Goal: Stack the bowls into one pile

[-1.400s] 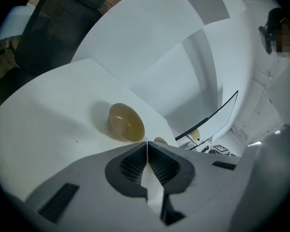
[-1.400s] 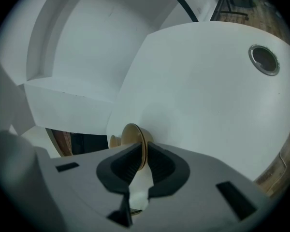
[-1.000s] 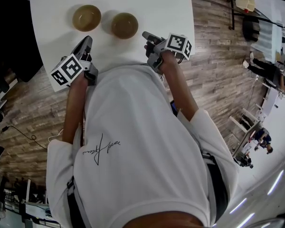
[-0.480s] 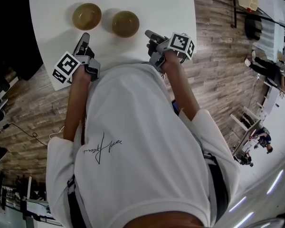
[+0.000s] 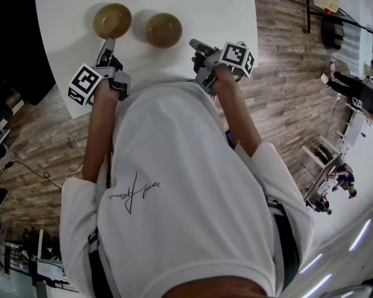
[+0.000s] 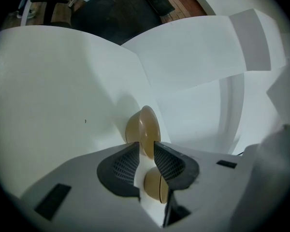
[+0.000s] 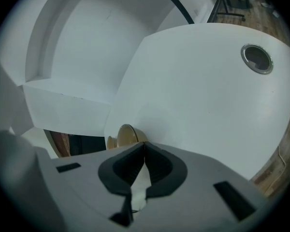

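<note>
Two tan bowls stand side by side on the white table (image 5: 199, 5): the left bowl (image 5: 112, 20) and the right bowl (image 5: 163, 30). My left gripper (image 5: 105, 44) points at the left bowl's near rim, just short of it. Its jaws are opening, and no pad presses on anything. In the left gripper view, which is rolled, the left bowl (image 6: 146, 127) shows edge-on just past the left gripper (image 6: 145, 147), with the other bowl (image 6: 153, 185) lower in the gap. My right gripper (image 5: 194, 44) is shut and empty, near the right bowl (image 7: 127, 134), at the right gripper (image 7: 144, 145) tips.
The table's near edge runs just under both grippers, with wooden floor (image 5: 286, 92) beyond it. A round cable hole (image 7: 256, 58) sits in the tabletop to the right. A dark chair (image 5: 12, 48) stands left of the table. White partitions (image 6: 208, 52) rise behind it.
My left gripper has moved forward toward the left bowl and rolled, its marker cube turning. The right gripper and both bowls have stayed in place.
</note>
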Available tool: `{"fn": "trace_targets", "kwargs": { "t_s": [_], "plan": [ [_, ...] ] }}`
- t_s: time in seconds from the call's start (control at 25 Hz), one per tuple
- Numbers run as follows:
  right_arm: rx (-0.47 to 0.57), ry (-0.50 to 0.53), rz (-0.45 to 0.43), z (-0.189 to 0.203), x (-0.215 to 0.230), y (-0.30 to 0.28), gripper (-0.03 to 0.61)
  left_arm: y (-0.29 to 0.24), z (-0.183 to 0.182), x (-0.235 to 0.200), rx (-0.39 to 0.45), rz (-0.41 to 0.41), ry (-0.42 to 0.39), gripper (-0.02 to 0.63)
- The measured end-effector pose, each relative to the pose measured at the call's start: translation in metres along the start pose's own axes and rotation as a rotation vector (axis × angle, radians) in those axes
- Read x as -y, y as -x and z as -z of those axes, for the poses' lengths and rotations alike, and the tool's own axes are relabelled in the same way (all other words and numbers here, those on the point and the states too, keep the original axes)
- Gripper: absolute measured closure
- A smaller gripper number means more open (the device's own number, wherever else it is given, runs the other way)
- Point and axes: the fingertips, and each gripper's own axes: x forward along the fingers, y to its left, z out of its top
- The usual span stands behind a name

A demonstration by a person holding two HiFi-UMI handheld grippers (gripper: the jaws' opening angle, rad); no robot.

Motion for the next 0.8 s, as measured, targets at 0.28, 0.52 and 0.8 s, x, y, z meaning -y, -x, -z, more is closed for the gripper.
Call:
{"fn": "trace_targets", "kwargs": {
  "t_s": [0.28,0.52,0.8],
  "plan": [
    [0.0,-0.012,0.005,0.0,0.004,0.0,0.566,-0.008,0.002,-0.004,-0.007,-0.008,0.028,0.526],
    [-0.003,-0.019,0.009,0.0,0.005,-0.001,0.566,-0.014,-0.001,-0.008,0.0,-0.016,0.066,0.526],
    [-0.002,-0.025,0.005,0.0,0.005,-0.001,0.566,-0.018,-0.002,-0.014,0.003,-0.038,0.098,0.526]
  ]
}}
